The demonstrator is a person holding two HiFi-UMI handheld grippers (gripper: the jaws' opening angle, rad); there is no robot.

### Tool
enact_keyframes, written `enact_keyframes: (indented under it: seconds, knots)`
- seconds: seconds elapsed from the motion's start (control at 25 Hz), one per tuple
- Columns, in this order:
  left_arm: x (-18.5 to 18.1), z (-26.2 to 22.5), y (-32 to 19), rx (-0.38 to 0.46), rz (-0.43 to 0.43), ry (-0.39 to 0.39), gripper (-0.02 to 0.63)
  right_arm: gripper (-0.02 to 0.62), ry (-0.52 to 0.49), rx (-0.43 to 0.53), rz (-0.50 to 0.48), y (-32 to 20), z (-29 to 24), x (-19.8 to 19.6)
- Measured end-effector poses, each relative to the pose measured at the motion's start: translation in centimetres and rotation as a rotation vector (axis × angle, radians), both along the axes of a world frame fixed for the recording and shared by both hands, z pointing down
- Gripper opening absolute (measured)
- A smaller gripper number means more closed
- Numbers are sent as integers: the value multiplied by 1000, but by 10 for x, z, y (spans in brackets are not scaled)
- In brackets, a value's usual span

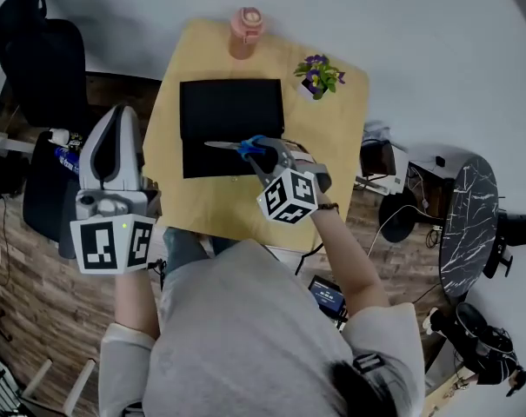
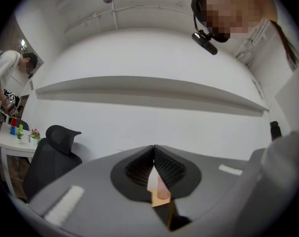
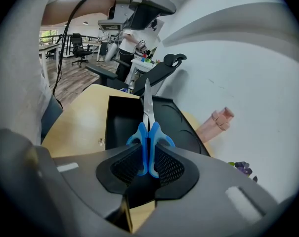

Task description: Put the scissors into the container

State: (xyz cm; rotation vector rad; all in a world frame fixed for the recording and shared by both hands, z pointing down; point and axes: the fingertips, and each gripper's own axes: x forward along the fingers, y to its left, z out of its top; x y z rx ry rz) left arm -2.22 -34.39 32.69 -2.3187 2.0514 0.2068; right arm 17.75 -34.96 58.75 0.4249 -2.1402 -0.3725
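The left gripper [image 1: 120,118] is held level, out to the left of the right gripper [image 1: 268,156]. It points forward away from the body, with its two jaws pressed together at the tips and nothing between them. The right gripper reaches further forward and angles toward the left one, its jaws clamped on the blue handles of the scissors [image 3: 148,128], whose blades stick straight out past the jaw tips. Behind each gripper a bare forearm, the left forearm [image 1: 134,301] and the right forearm [image 1: 355,266], runs back to light sleeves at the elbows.
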Motion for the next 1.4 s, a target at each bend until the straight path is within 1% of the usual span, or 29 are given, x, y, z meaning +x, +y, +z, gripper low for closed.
enact_keyframes:
  seconds: [0.32, 0.76, 0.92, 1.04, 1.4]
  knots:
    - [-5, 6, 3, -17, -43, -1, 58, 81, 139, -82, -105, 1, 30, -4]
    - [-10, 10, 5, -35, -75, -7, 58, 83, 287, -140, -183, 4, 58, -11]
    - [-12, 11, 5, -41, -84, -12, 58, 83, 323, -158, -195, 5, 68, -12]
    - [-14, 13, 5, -48, -89, -12, 58, 83, 370, -165, -202, 5, 76, -7]
    - [-14, 17, 5, -66, -98, -19, 58, 84, 443, -220, -172, 5, 84, -3]
